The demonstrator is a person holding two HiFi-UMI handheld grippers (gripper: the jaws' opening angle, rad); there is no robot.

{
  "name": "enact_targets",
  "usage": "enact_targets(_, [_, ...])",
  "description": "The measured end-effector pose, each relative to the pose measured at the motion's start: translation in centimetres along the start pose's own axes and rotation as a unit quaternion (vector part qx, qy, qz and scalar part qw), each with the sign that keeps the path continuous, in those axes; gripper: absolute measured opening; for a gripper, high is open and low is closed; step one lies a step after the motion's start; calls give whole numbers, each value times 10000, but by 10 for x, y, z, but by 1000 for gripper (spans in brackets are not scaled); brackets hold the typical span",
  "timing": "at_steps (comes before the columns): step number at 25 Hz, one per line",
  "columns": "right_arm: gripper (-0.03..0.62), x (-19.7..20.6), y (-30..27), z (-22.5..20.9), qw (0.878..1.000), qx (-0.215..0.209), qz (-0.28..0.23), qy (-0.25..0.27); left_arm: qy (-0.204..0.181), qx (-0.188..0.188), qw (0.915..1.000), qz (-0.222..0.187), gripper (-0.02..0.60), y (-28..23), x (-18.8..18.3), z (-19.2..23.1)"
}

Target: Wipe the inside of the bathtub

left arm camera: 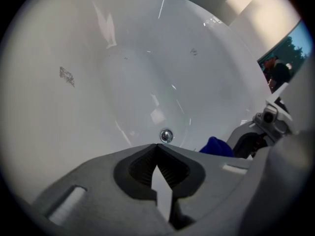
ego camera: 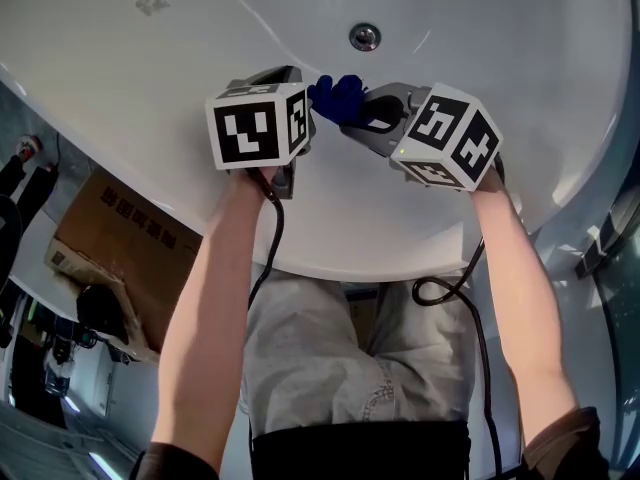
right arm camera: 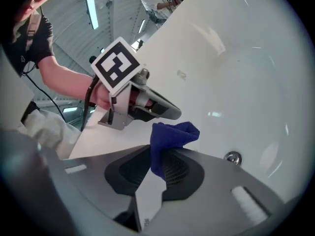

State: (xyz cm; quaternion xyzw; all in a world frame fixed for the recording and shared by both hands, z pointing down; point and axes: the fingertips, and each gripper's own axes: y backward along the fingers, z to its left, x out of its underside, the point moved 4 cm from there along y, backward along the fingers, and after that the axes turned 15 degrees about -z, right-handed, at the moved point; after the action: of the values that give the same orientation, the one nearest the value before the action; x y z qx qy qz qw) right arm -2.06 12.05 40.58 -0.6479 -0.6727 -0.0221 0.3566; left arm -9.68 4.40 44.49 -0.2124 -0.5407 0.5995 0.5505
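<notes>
Bathtub (ego camera: 500,28), white and glossy, fills the far half of the head view, its near rim curving just in front of the person's grey shorts (ego camera: 330,358). At the far left, below that rim, a cardboard box (ego camera: 120,228) stands on the floor. High on the tub's left wall sits a small grey mark (ego camera: 152,4), perhaps a scuff; the view is too soft to say more.

Moving right, the left gripper (left arm camera: 157,146) hangs over the inside of the tub, near the rim, with its marker cube (ego camera: 258,126) facing up. Its own view shows the ribbed jaws closed tip to tip with nothing between them. A black cable (ego camera: 268,238) runs from it back along the left forearm.

At the middle, a round metal drain (ego camera: 364,36) sits on the tub surface just beyond both grippers. A blue cloth (right arm camera: 170,139) lies between the two gripper noses, bunched into a loose fold, just beside the left gripper's tip.

On the right, the right gripper (right arm camera: 153,150) clamps one edge of that cloth between its closed jaws, the rest sticking out past the tips above the white tub surface. Its nose points left toward the left gripper, and the two are near each other.
</notes>
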Motion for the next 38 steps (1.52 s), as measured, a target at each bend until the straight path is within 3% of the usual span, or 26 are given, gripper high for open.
enact_targets(7, [66,7,-13,-41,9976,670,155,17,-101,181,9997,133,2,-8,6,-7])
enact_targets(15, [64,33,-45,-82,9928,1036,595,55,53,203,9996,184,2,-17,22,11])
enact_targets(21, [63,62,-70,-101,9879,1098,1085,111,40,212,9993,293,2,-26,24,26])
enact_targets(26, [63,86,-82,-111,9862,1151,1192,-49,-370,265,9979,463,2,-38,31,25])
enact_targets(38, [63,114,-101,-126,9800,1026,1684,-256,-205,310,9980,511,2,-45,38,30])
